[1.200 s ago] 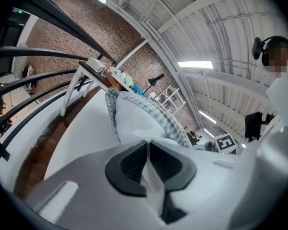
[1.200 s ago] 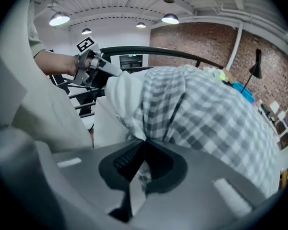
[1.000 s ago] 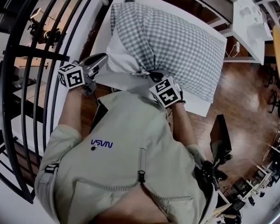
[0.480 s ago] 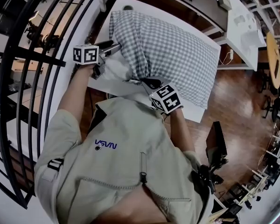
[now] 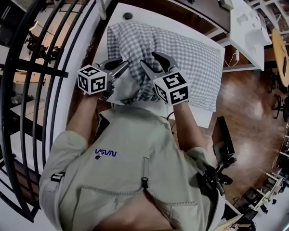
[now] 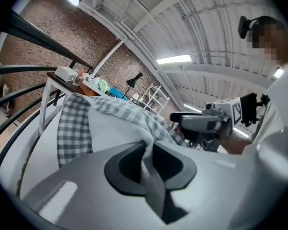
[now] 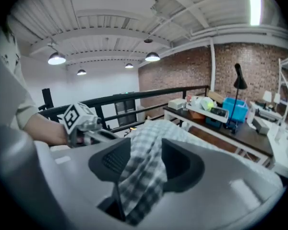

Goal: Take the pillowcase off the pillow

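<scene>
Left gripper (image 6: pixel 148 152): jaws closing, pads already pinching a white fold of the pillow (image 5: pixel 122 88) at its bare end. Nothing else is in that grip.

Right gripper (image 7: pixel 146 158): jaws opening. A strip of the checked pillowcase (image 5: pixel 183 52) lies loose between them, and the pads are not pressing it.

Count: 2 grippers, each with 1 marker cube, side by side at the near end of the pillow and both pointing away from the person. They are close together, not touching.

1 pillow and 1 pillowcase. The case covers most of the pillow, and only the near end shows white. Its checked edge is bunched at the open end, right where both grippers sit.

The pillow lies flat on 1 white table (image 5: pixel 135 12), long side running away to the right, and takes up most of the top.

A black railing (image 5: pixel 36 47) curves past on the left. There is wood floor to the right of the table and more white desks beyond it.
</scene>
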### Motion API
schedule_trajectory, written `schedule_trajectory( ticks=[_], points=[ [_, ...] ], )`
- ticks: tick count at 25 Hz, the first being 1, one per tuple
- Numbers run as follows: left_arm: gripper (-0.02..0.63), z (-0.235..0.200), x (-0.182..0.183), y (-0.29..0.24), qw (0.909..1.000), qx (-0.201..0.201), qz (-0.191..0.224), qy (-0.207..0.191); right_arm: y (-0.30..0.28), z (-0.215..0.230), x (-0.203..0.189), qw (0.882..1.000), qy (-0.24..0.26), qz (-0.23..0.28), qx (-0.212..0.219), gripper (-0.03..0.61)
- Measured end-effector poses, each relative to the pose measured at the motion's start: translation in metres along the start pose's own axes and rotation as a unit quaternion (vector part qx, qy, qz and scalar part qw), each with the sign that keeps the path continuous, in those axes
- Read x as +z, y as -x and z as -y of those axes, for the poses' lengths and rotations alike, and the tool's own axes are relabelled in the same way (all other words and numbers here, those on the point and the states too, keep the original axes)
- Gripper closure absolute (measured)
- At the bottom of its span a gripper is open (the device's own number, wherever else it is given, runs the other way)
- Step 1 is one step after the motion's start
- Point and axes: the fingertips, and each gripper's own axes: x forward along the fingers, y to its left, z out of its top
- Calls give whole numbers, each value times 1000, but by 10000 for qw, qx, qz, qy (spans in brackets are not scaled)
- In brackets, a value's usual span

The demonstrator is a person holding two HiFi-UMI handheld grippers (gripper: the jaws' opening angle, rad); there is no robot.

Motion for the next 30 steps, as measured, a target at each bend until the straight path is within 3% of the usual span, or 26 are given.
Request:
schedule_trajectory(
  ticks=[4, 6, 7, 9, 13, 17, 19, 22, 26, 28, 30],
  points=[
    [572, 20, -6, 8, 9995, 39, -10, -303, -36, 1, -15, 9933, 845, -776, -114, 386],
    [574, 19, -9, 13, 9991, 153, -25, -387, -42, -1, -19, 9887, 1124, -982, -115, 472],
    [577, 19, -10, 17, 9990, 182, -9, -400, -42, 1, -15, 9891, 1126, -938, -159, 550],
    [578, 20, -10, 24, 9989, 188, 60, -421, -38, 12, -3, 9916, 996, -745, -358, 563],
    [581, 27, -17, 40, 9981, 77, 25, -618, -20, 76, 8, 9849, 831, -582, -1401, 571],
    [581, 28, -39, 56, 9983, -55, -120, -563, 6, 152, -29, 9652, 508, -990, -2368, 571],
    [580, 28, -50, 57, 9987, -107, -182, -461, 6, 158, -63, 9634, 358, -1274, -2333, 571],
    [561, 30, -53, 52, 9980, -181, -274, -541, -3, 138, -87, 9648, 577, -1386, -2157, 571],
    [396, 31, -23, 46, 9969, -165, -206, -743, -6, 130, -86, 9673, 732, -1197, -2115, 571],
    [368, 33, -9, 41, 9960, -144, -214, -858, -3, 130, -86, 9684, 698, -1117, -2118, 571],
    [357, 41, -11, 35, 9937, -432, -504, -906, 0, 129, -87, 9693, 698, -1063, -2105, 571]
  ],
)
